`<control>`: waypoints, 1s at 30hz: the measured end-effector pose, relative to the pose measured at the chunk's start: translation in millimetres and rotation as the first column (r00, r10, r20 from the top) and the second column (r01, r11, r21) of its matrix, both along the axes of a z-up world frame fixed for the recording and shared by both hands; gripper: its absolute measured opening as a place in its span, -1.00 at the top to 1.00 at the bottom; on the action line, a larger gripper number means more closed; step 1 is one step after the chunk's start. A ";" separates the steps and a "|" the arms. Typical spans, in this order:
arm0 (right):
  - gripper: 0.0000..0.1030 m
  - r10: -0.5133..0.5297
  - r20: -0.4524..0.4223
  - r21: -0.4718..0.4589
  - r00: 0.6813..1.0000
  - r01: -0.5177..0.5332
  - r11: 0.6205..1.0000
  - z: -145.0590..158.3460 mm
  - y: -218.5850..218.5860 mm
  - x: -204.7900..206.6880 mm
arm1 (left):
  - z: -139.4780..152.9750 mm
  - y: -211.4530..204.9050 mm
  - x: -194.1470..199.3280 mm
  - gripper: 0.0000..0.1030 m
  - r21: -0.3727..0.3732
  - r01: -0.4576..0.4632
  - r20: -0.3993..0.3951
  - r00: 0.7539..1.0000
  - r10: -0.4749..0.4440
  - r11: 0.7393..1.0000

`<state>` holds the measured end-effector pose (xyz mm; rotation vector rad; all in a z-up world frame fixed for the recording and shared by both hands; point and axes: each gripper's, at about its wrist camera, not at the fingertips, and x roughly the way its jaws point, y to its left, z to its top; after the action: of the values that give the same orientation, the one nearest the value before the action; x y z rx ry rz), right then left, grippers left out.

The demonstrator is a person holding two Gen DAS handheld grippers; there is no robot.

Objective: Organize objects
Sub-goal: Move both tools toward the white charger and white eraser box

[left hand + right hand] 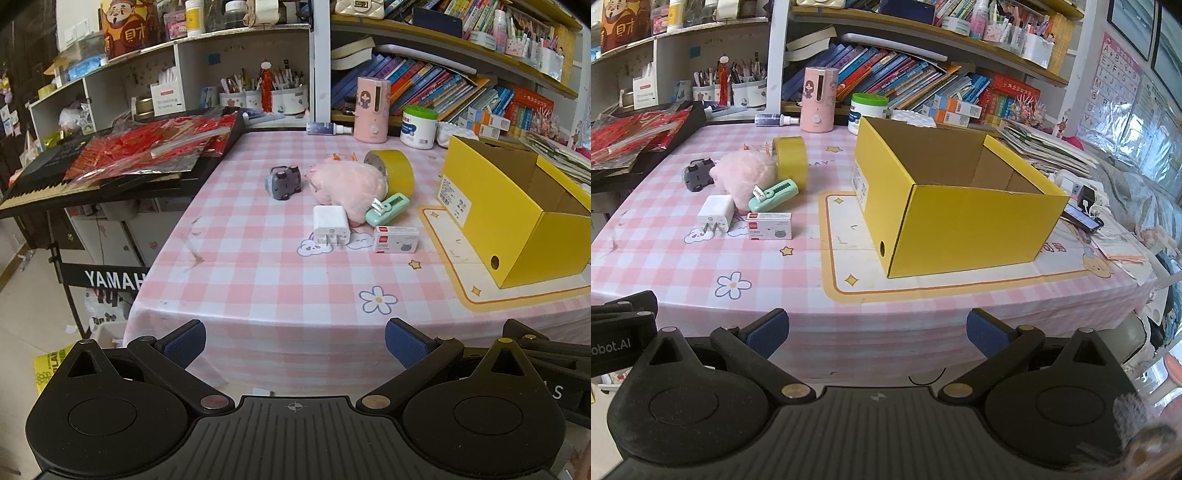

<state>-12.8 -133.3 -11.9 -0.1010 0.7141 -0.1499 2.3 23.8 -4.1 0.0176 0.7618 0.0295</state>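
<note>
Left gripper wide, empty, off near table edge; right gripper same. Ahead of left: white charger, small white box, pink plush, clustered, likely awaiting pickup. Ahead of right: open yellow box, empty, probable destination.

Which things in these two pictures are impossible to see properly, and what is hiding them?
- Open yellow cardboard box: its floor, right wrist view, hidden behind its front wall.
- The same box, left wrist view: right end cut off by the frame edge.
- Small white printed carton: label text too small in both views.
</note>
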 end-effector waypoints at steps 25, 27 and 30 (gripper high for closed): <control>-0.97 0.039 0.004 0.013 0.999 -0.039 0.999 3.3 24.3 -4.6 | -1.6 26.6 -5.3 -1.00 -0.018 -0.001 -0.005 1.000 0.001 1.000; -0.96 0.044 0.004 0.017 0.999 -0.044 0.999 3.4 24.5 -4.4 | -1.6 27.2 -5.6 -1.00 -0.016 -0.003 0.000 1.000 0.003 1.000; -0.94 0.058 0.003 0.022 0.998 -0.058 0.998 3.6 24.8 -3.7 | -1.4 27.0 -5.9 -1.00 -0.005 -0.027 0.006 1.000 0.027 1.000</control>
<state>-16.6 -108.5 -8.2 -0.1005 0.7099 -0.0870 -3.7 50.8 -5.5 0.0025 0.7563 0.0534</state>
